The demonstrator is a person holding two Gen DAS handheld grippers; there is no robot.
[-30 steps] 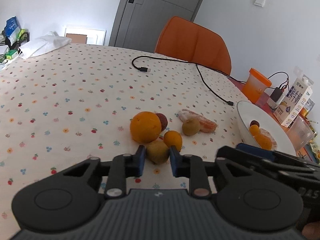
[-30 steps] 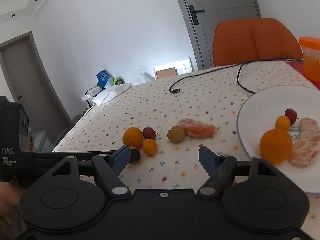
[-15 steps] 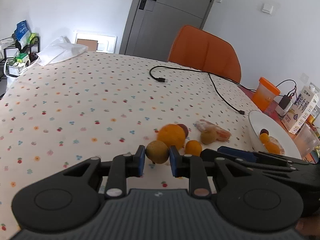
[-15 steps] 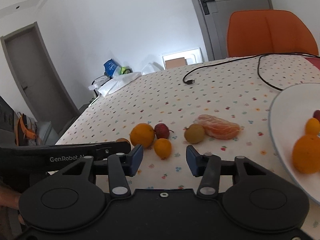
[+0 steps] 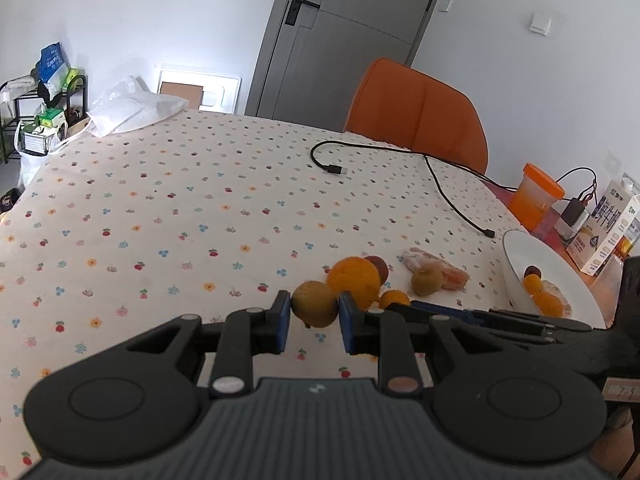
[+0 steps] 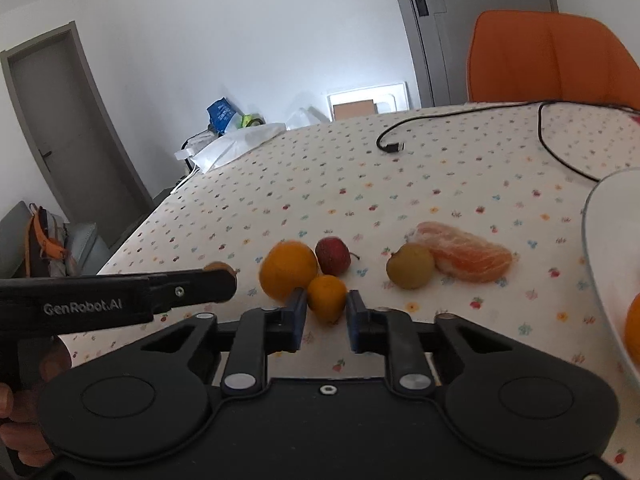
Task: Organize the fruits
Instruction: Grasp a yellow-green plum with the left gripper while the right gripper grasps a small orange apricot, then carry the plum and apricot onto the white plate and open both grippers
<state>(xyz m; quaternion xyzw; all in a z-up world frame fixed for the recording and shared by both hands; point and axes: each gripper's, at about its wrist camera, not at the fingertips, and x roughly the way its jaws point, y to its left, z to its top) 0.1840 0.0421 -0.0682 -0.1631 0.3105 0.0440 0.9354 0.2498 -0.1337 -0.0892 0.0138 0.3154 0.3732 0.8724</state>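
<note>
My left gripper [image 5: 313, 309] is shut on a round brown-yellow fruit [image 5: 314, 304] and holds it just above the flowered tablecloth. From the right wrist view, that fruit [image 6: 219, 268] peeks over the left gripper's finger. My right gripper [image 6: 326, 307] is shut on a small orange [image 6: 327, 298] in the fruit cluster. Behind the small orange lie a big orange [image 6: 288, 276], a red fruit [image 6: 333, 255], a brown-green fruit [image 6: 410, 266] and a peeled orange piece [image 6: 468, 258]. To the right, a white plate [image 5: 560, 272] holds a few small fruits.
A black cable [image 5: 440, 184] runs across the far half of the table. An orange chair [image 5: 416, 116] stands behind it. An orange cup [image 5: 536, 200] and a milk carton [image 5: 604, 228] sit at the right edge. A white bag [image 5: 128, 108] lies at the far left corner.
The left gripper has lifted the brown-yellow fruit off the cloth, away from the cluster. The right gripper swung left from the plate to the cluster and closed on the small orange.
</note>
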